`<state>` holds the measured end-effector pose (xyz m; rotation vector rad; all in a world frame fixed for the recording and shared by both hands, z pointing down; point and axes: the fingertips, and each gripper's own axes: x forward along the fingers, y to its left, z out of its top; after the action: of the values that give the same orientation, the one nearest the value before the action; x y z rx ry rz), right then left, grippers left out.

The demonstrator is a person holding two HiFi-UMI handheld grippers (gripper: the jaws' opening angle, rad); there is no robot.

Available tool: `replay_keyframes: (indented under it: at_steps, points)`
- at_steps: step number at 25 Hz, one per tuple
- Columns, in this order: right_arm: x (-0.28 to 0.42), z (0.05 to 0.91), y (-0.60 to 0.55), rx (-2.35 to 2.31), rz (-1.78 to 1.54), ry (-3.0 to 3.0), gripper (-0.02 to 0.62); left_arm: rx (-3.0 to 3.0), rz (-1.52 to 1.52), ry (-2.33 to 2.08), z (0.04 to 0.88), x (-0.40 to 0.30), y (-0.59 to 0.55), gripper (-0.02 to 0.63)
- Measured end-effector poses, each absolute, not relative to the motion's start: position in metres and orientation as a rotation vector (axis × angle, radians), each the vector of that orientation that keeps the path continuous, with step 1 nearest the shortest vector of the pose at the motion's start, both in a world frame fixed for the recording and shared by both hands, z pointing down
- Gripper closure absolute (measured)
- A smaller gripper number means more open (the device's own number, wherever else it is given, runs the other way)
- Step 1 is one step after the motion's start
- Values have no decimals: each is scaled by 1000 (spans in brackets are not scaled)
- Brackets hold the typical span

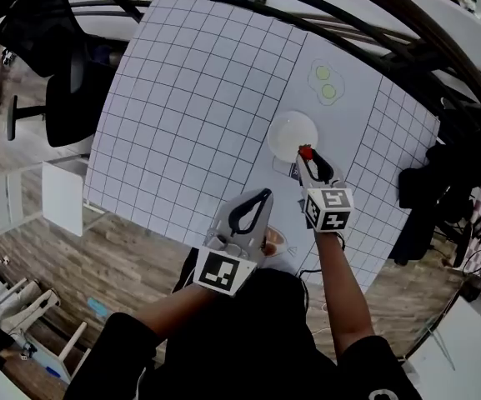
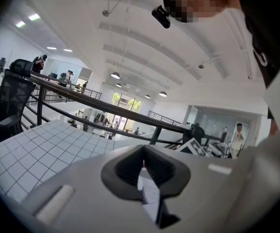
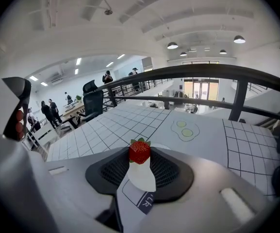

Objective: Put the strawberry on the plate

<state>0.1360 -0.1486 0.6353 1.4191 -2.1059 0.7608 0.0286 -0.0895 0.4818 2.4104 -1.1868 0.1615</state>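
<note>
A small red strawberry [image 1: 305,151] [image 3: 139,151] sits pinched at the tips of my right gripper [image 1: 307,156] [image 3: 139,155], which is shut on it. The berry hangs over the near rim of a round white plate [image 1: 288,132] [image 3: 141,177] on the gridded table. My left gripper [image 1: 265,195] [image 2: 143,153] is held back over the table's near edge, close to the person's body. Its tips meet with nothing between them.
The table [image 1: 182,115] carries a white cloth with a black grid. Two green circles [image 1: 326,83] are drawn beyond the plate. A dark label [image 1: 293,172] lies by the plate's near side. A black office chair [image 1: 69,90] and a railing [image 1: 373,23] border the table.
</note>
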Motion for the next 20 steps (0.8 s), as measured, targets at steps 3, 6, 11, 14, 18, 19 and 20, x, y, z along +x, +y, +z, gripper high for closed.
replay_keyframes:
  at_steps: [3,6,11,14,18,19,20]
  points:
    - [138,649,-151,1407,774,-2086,463,2404,178,-1189,486,28,-89,597]
    - [137,665,-153,1381,759,-2056,463,2393,187,-1192,490,28,-89,597]
    - [139,684,-157,1360,763,-2033,463,2387,201,-1188,495,30,-87,597]
    - [138,692,-160,1348,763,-2024,463,2378,207,-1205,498,26,-89,597]
    - [136,705,-166,1331,776,-2012,463,2365,210,-1224,501,22,-91,597]
    - [135,709,-167,1327,778,-2006,463,2361,212,-1226,501,21,-92,597]
    - [135,712,-168,1323,780,-2000,463,2360,215,-1228,502,20,-92,597]
